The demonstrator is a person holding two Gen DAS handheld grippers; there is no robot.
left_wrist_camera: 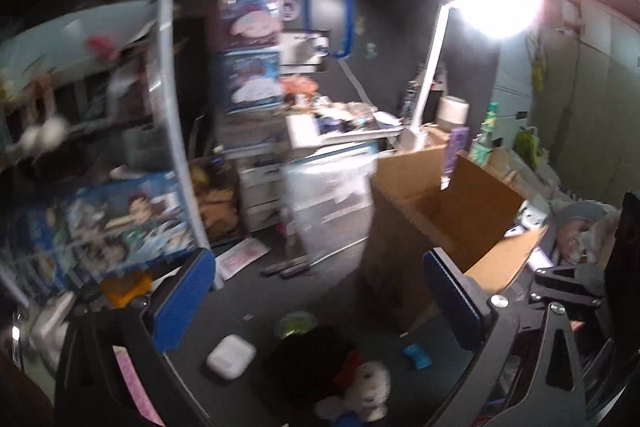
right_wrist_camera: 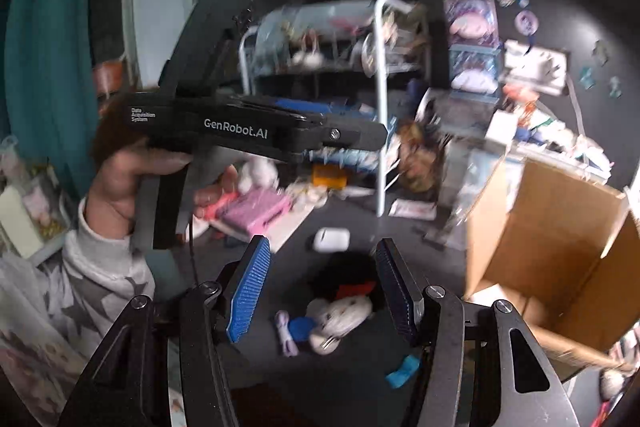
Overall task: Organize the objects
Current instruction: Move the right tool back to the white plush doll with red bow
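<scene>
Left of the cardboard box (right_wrist_camera: 560,251) lay the plush toy (right_wrist_camera: 340,315), with the earbud case (right_wrist_camera: 331,239) behind it and the wire rack (right_wrist_camera: 380,99) farther behind.

Dark wall (left_wrist_camera: 392,7), glaring desk lamp (left_wrist_camera: 498,3), white metal rack (right_wrist_camera: 380,99)
</scene>
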